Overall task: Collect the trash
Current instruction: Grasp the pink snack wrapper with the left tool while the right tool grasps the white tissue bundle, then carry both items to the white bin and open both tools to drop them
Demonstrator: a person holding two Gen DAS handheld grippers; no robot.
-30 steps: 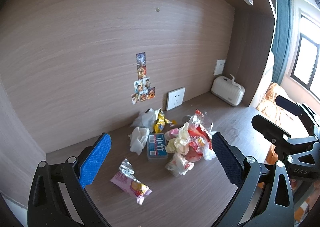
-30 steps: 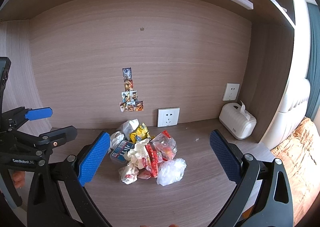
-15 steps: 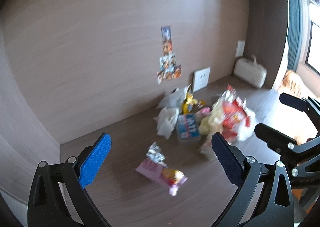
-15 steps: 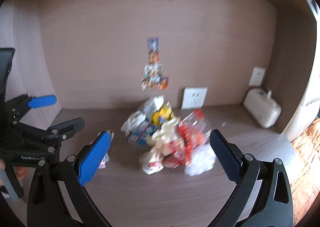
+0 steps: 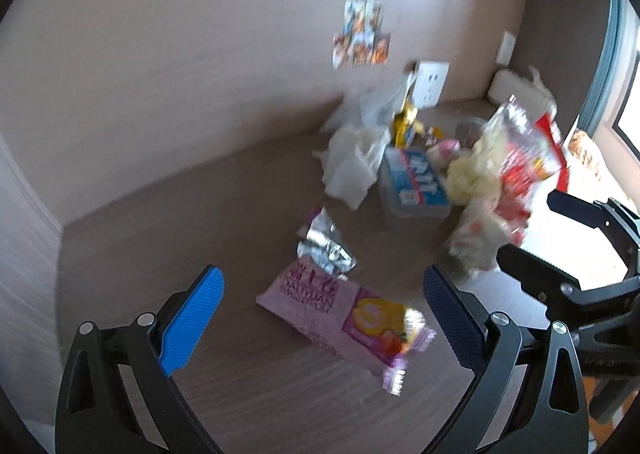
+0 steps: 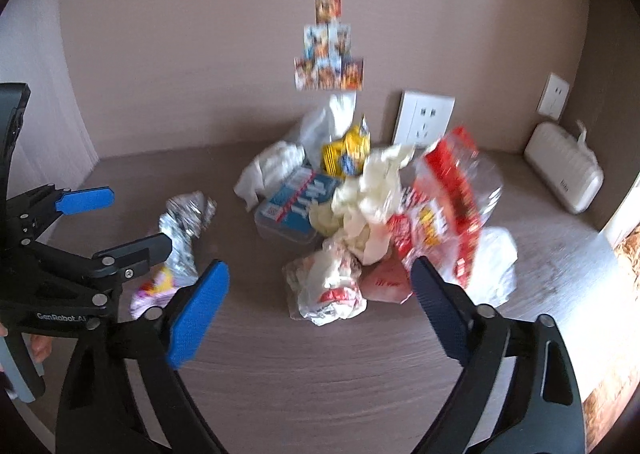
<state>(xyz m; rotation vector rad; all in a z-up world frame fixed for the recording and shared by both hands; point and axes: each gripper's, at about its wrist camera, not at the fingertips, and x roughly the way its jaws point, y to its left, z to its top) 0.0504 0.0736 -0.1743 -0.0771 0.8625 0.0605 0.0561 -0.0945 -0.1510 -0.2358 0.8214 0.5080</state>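
A pile of trash lies on the wooden desk: a pink snack wrapper (image 5: 344, 314) with a silver torn end, white tissues (image 5: 352, 157), a blue tissue pack (image 5: 416, 181), a yellow wrapper (image 6: 348, 153), red wrappers (image 6: 444, 193) and a crumpled white bag (image 6: 332, 286). My left gripper (image 5: 320, 306) is open, with the pink wrapper lying between its fingers below it. My right gripper (image 6: 320, 294) is open just in front of the crumpled white bag. The left gripper also shows in the right wrist view (image 6: 116, 221), over the pink wrapper (image 6: 176, 246).
The wooden back wall carries stickers (image 6: 328, 53) and a white socket (image 6: 424, 121). A white tissue box (image 6: 564, 177) stands at the back right. A side wall (image 5: 24, 254) closes the desk on the left. The right gripper shows at the right of the left wrist view (image 5: 560, 246).
Both grippers have moved forward and down toward the trash. The pink wrapper now lies between the left fingers, and the pile is much nearer to the right gripper. Both stay open.
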